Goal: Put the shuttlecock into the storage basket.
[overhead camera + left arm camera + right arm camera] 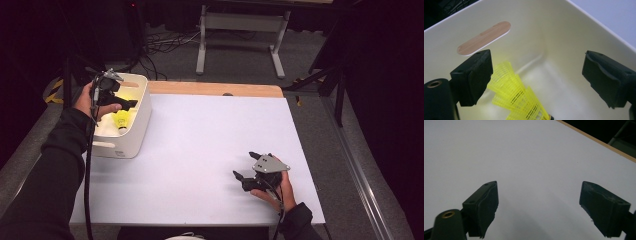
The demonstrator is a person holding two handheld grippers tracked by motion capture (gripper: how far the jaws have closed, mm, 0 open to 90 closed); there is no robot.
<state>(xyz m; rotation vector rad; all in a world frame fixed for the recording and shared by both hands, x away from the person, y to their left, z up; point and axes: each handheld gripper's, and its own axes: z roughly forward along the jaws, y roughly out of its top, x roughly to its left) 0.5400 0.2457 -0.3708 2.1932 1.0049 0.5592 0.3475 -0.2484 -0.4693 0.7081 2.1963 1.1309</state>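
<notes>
The yellow shuttlecock point(520, 100) lies on its side on the floor of the white bin point(142, 107), its mesh skirt toward the slotted end wall and its long axis slanting away from the left claw point(536, 80). That claw hangs just above it with jaws spread wide and nothing between the pads, so it is released. The right claw point(246, 166), likewise spread and empty, rests well apart on the white surface point(200, 150), making the left hand point(92, 102) by far the nearer.
</notes>
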